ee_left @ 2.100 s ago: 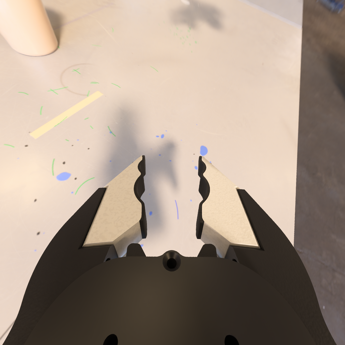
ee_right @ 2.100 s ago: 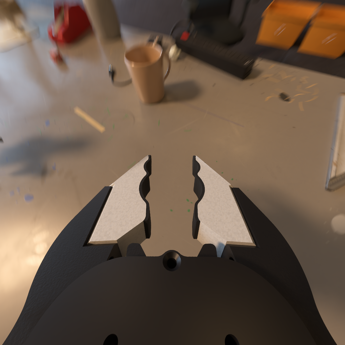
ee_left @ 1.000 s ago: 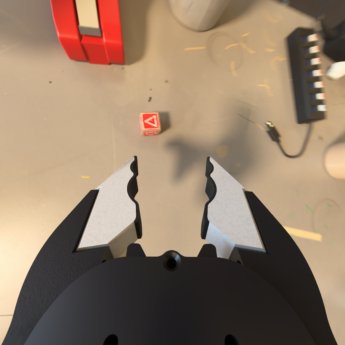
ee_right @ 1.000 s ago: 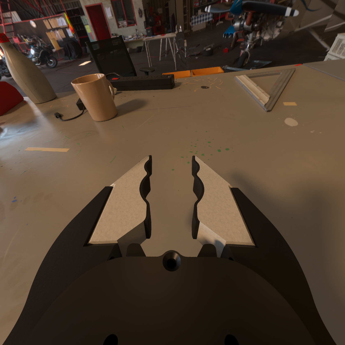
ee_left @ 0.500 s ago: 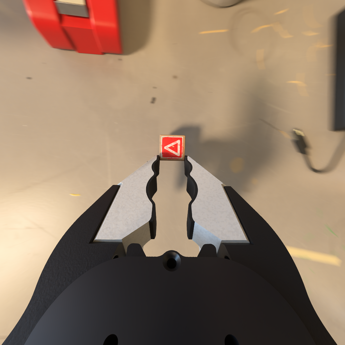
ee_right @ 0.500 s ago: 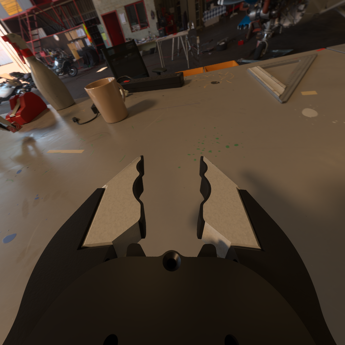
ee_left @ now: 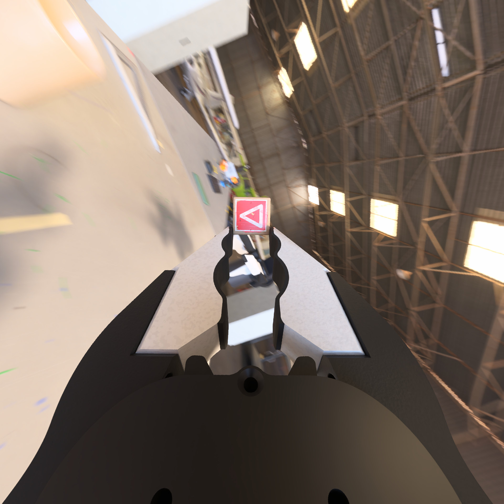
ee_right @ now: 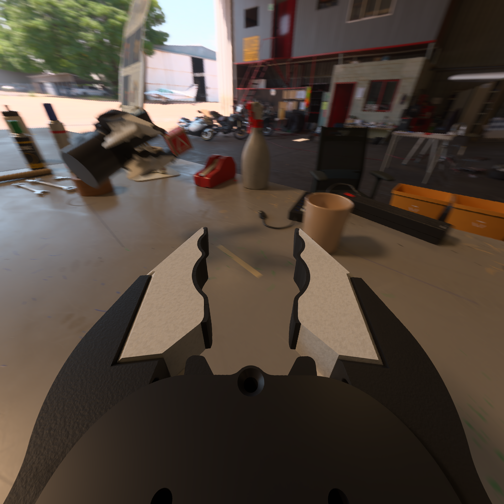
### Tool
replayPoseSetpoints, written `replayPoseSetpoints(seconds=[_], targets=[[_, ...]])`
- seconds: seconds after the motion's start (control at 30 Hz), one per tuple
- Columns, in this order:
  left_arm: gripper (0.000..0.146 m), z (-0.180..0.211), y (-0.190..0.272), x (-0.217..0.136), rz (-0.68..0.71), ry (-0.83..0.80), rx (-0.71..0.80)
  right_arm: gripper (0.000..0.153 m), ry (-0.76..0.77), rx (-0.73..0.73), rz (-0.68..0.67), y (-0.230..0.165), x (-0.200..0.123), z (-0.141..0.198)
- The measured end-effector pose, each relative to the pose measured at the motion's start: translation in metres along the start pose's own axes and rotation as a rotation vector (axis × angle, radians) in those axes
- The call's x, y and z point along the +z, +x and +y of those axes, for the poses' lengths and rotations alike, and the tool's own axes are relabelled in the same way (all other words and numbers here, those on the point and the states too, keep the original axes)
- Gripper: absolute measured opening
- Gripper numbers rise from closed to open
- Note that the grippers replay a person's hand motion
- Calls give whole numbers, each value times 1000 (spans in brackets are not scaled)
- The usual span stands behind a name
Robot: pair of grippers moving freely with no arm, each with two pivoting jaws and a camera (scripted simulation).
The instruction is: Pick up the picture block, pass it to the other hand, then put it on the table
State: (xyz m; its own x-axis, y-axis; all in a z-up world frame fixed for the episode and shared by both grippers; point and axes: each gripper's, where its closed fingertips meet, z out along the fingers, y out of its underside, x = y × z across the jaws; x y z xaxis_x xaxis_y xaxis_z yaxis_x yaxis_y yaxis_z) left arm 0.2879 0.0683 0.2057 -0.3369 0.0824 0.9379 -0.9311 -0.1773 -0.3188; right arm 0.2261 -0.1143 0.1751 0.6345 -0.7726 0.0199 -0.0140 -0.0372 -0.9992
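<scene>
The picture block (ee_left: 251, 216) is a small red cube with a white triangle on its face. My left gripper (ee_left: 251, 231) is shut on it at the fingertips and holds it in the air, rolled on its side well above the table (ee_left: 81, 272). In the right wrist view the left gripper (ee_right: 161, 144) shows blurred at the far left, holding the block (ee_right: 178, 141) above the table. My right gripper (ee_right: 251, 234) is open and empty, low over the table, apart from the block.
A tan mug (ee_right: 326, 218), a black power strip (ee_right: 392, 218) with a cable, a red tape dispenser (ee_right: 215, 171), a grey bowling pin (ee_right: 255, 161), wrenches (ee_right: 41, 185) and orange bins (ee_right: 447, 207) stand on the far part of the table.
My left gripper has lifted the block off the table and rolled sideways with it. My right gripper has turned left toward it and opened a little wider.
</scene>
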Motion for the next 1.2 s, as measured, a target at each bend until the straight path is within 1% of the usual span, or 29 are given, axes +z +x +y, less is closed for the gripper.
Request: replayPoseSetpoints(seconds=[0.1,0.17,0.23,0.3,0.43,0.57,0.67,0.73,0.87,0.9,0.93,0.97,1.0,1.07,1.13,1.2], targets=[[26,39,-7,40,121,-92,-104,63,24,16,-144,-32,34,-10],[26,59,-13,59,162,-132,-155,63,7,22,-187,-43,49,-9],[26,74,-16,71,200,-156,-195,63,-28,34,-209,-49,57,-1],[26,84,-18,78,215,-172,-210,63,-52,59,-209,-49,59,6],[26,95,-25,83,183,-199,-201,62,-56,152,-231,-49,54,15],[26,100,-28,89,173,-215,-211,51,-49,197,-267,-54,51,18],[26,104,-29,92,180,-227,-215,41,-44,173,-240,-53,47,20],[26,106,-31,93,175,-231,-222,32,-67,148,-229,-53,45,22],[26,109,-32,88,162,-225,-201,31,-76,93,-212,-53,41,22],[39,110,-34,83,142,-216,-176,31,-68,89,-200,-49,38,20],[56,110,-37,78,123,-212,-147,31,-57,92,-188,-44,33,18],[67,111,-39,72,107,-215,-116,31,-51,99,-176,-38,28,15],[69,112,-42,65,91,-224,-82,31,-52,102,-153,-30,23,14],[69,117,-48,52,44,-244,-12,31,-80,87,-71,-6,8,13],[69,123,-57,41,-18,-260,68,31,-142,55,57,31,-11,13],[69,131,-65,32,-67,-284,130,31,-213,38,209,77,-34,11]])
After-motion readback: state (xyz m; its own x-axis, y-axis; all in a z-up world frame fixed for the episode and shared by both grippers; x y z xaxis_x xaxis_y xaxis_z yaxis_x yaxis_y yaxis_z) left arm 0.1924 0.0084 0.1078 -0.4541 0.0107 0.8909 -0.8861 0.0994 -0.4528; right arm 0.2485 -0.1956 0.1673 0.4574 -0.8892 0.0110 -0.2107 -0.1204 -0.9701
